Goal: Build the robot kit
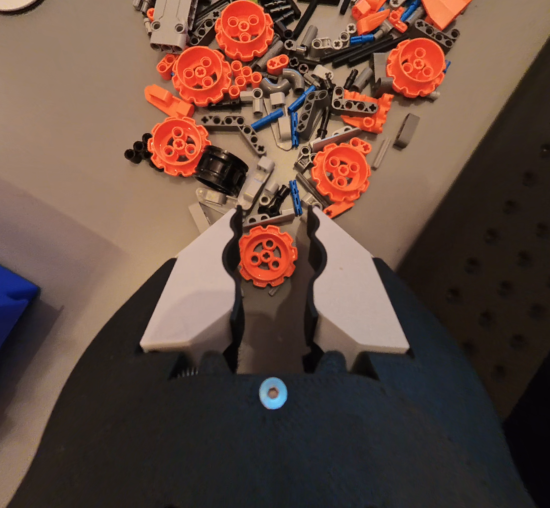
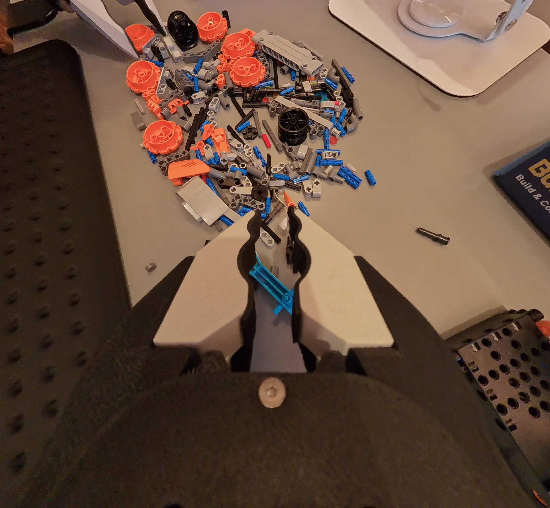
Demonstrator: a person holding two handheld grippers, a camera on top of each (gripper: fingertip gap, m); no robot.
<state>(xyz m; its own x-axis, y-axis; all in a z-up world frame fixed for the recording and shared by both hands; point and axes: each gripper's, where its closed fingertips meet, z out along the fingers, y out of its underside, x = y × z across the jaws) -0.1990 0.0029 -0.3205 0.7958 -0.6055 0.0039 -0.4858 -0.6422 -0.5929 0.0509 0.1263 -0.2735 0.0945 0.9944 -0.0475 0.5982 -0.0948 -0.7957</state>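
Observation:
A heap of small building parts (image 1: 297, 77) lies on the grey table: several orange toothed wheels, black rims, grey beams, blue and black pins. My left gripper (image 1: 273, 214) is open, its fingers either side of one orange toothed wheel (image 1: 268, 255) lying flat at the heap's near edge. It also shows in the right wrist view (image 2: 143, 38), at the heap's far left. My right gripper (image 2: 273, 215) stands narrowly open at the heap's near edge. A light blue part (image 2: 270, 285) and a small black pin (image 2: 290, 251) lie between its fingers. I cannot tell whether they touch them.
A white monitor stand base (image 2: 431, 47) is at the back right. A black perforated mat (image 2: 44, 196) runs along the left. A dark booklet (image 2: 529, 184) and a black perforated block (image 2: 506, 374) are on the right. A loose black pin (image 2: 433, 236) lies apart. My right fingertips sit around 30 cm from my left ones. Measured from the fingertips, the black perforated block (image 2: 506, 374) is 15 cm or so from the right gripper and 45 cm from the left.

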